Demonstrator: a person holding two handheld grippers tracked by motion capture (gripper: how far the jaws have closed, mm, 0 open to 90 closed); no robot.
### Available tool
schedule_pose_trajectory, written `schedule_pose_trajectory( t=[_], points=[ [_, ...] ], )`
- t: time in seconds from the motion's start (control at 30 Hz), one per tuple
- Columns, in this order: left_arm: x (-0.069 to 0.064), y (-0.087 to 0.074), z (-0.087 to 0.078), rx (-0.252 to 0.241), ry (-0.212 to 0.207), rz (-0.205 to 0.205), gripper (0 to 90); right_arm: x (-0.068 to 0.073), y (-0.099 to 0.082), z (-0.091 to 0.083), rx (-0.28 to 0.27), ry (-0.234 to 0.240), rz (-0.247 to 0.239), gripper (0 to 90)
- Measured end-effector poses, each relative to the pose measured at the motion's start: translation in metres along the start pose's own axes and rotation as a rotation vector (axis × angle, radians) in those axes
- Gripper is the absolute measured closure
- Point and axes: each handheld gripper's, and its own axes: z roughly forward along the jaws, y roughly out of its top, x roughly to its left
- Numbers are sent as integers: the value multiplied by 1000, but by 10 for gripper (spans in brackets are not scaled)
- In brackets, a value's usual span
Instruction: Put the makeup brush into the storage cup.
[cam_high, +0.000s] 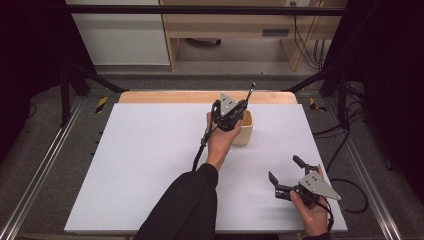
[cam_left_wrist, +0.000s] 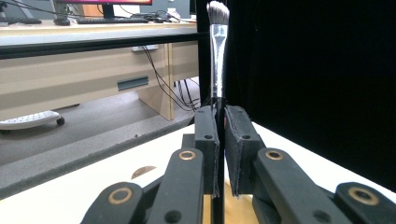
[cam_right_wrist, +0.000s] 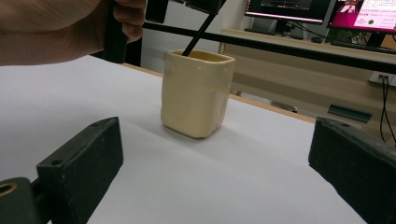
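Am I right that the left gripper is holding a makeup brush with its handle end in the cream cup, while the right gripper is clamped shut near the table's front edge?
Not quite: the right gripper is open, not clamped shut. The right gripper view shows its jaws standing wide apart with nothing between them. The rest holds: the left gripper grips the makeup brush, handle end in the cream cup.

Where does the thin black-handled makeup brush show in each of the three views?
High view: thin black-handled makeup brush upper centre, above the cream ceramic cup.
Left gripper view: upright at centre, clamped between the jaws.
Right gripper view: its handle enters the cup.
Shared landmark: the cup.
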Motion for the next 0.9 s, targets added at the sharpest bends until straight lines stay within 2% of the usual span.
schedule_pose_trajectory(
  t=[0.43,0.5,0.57,0.67,0.9],
  points=[
    [-4,-8,-2,10,-4,1,839,0,0,0,1,-1,-2,33],
    [-4,-9,-3,3,2,-14,834,0,0,0,1,0,-4,33],
    [-5,-9,-6,-8,5,-23,770,0,0,1,1,1,-4,33],
    [-7,-7,-13,-21,3,-12,729,0,0,1,5,3,-4,33],
    [-9,1,-30,-35,-9,10,669,1,0,1,2,0,-6,33]
  ],
)
